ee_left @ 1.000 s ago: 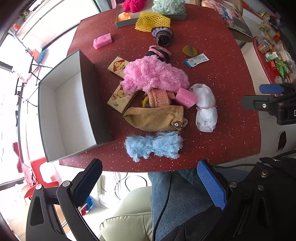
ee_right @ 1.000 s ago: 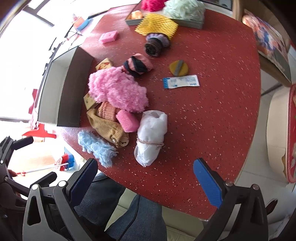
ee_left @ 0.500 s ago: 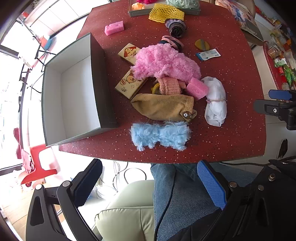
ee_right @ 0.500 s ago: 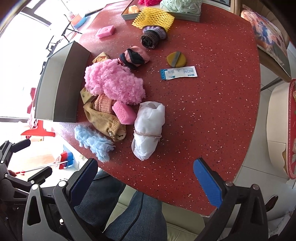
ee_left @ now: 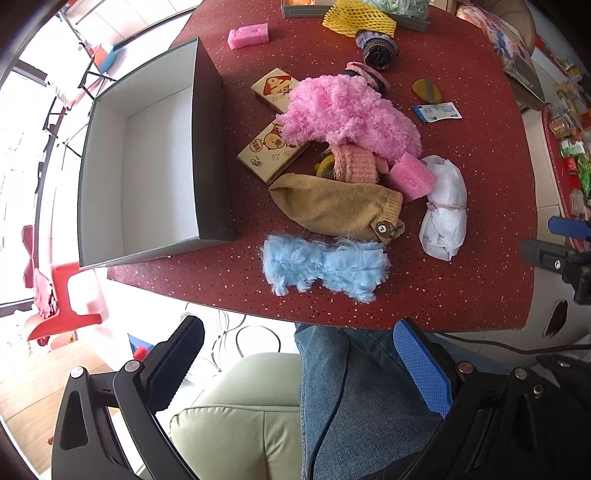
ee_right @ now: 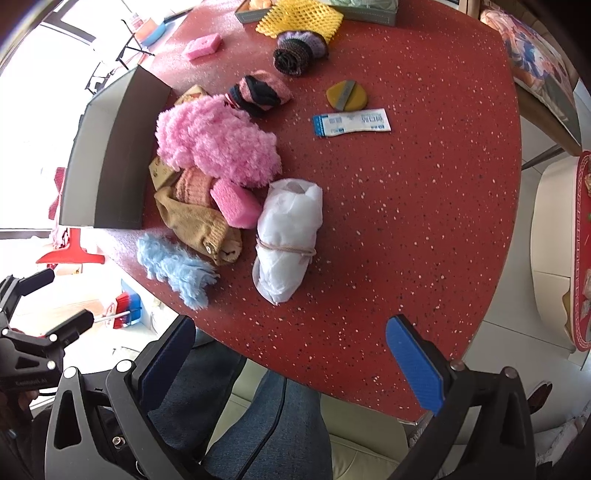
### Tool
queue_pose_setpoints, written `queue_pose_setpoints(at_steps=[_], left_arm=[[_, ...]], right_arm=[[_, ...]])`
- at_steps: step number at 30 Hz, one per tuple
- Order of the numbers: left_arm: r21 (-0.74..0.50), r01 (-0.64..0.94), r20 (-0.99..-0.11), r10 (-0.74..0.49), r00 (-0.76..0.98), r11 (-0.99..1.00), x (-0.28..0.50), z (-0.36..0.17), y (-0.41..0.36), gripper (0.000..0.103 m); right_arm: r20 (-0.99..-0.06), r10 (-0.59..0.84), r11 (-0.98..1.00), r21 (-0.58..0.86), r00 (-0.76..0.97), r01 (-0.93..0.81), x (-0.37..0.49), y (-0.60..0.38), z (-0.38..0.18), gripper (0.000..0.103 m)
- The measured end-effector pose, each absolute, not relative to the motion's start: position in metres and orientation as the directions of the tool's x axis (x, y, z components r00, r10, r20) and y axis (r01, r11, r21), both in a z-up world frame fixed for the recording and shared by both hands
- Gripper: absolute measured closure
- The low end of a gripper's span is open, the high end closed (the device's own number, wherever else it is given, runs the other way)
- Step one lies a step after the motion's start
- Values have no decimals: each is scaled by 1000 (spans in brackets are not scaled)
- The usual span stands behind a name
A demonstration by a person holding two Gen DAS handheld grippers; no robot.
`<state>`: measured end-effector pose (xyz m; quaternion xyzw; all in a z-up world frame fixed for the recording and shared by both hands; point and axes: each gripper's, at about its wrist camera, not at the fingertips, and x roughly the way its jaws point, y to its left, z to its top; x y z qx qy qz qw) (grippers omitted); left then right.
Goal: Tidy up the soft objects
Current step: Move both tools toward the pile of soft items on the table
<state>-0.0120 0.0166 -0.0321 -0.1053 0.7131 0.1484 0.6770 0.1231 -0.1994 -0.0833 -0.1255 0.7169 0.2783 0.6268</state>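
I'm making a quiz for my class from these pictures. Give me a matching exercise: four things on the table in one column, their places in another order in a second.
Things:
1. blue fluffy cloth
2. white bundle
3. open box
4. yellow foam net

Places:
A. far end of the table
B. nearest the table's front edge
C. left of the pile
D. right of the tan sock

Pairs: 1-B, 2-D, 3-C, 4-A

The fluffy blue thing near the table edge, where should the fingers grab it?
Probably at the pinched middle of the fluffy blue piece, coming straight down from above. It lies flat and alone by the table's near edge, just clear of the tan sock. The narrow waist fits between open fingers, one finger toward the sock, one toward the edge.
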Motion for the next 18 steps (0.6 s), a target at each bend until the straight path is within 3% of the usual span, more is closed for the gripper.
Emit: queue_pose_setpoints(at_steps=[11, 18], left_arm=[[40, -417, -996, 5, -84, 908, -15, -53, 21, 0], [55, -541, -995, 3, -97, 839, -25, -69, 38, 0]], right_arm=[[-971, 114, 809, 214, -211, -548, 115, -202, -97, 0], [-973, 78, 812, 189, -219, -552, 109, -203, -111, 0]])
